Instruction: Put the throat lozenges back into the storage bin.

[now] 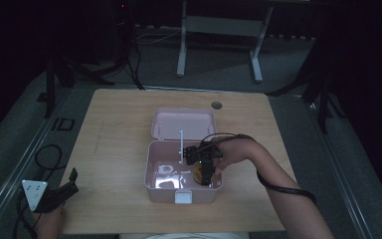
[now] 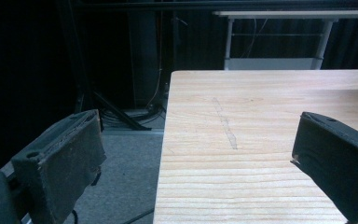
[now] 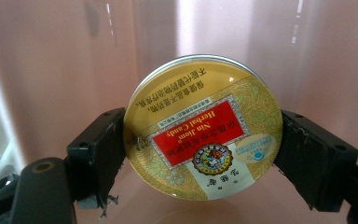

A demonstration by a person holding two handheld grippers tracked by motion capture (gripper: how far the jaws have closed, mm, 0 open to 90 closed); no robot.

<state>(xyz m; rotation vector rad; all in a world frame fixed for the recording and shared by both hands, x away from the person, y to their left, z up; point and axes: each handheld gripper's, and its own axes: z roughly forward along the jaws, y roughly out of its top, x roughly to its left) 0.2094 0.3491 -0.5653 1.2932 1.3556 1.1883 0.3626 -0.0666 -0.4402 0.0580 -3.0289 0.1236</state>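
Right tool (image 3: 203, 149) is clamped on a round candy tin (image 3: 203, 126) — jaws press its rim on opposite sides, label face toward the camera, so the grip sits across the widest part and it shouldn't slip. In the high view the right tool (image 1: 205, 172) reaches down into the pink box (image 1: 151, 177), at its right-hand end, with the tin (image 1: 199, 176) low inside near the floor; probably being set down in there or picked out, can't say which. Pink walls all around the tin in the right gripper view fit that. Box lid (image 1: 183, 123) is swung back flat behind, hinged open so there's free access from above. Box sits mid-bench (image 1: 114, 149).

Left tool (image 2: 200, 163) is released — jaws wide apart, nothing between them, hovering over the bench's near left corner. In the high view the left tool (image 1: 62, 191) is parked well apart from the box, likely just kept out of the way.
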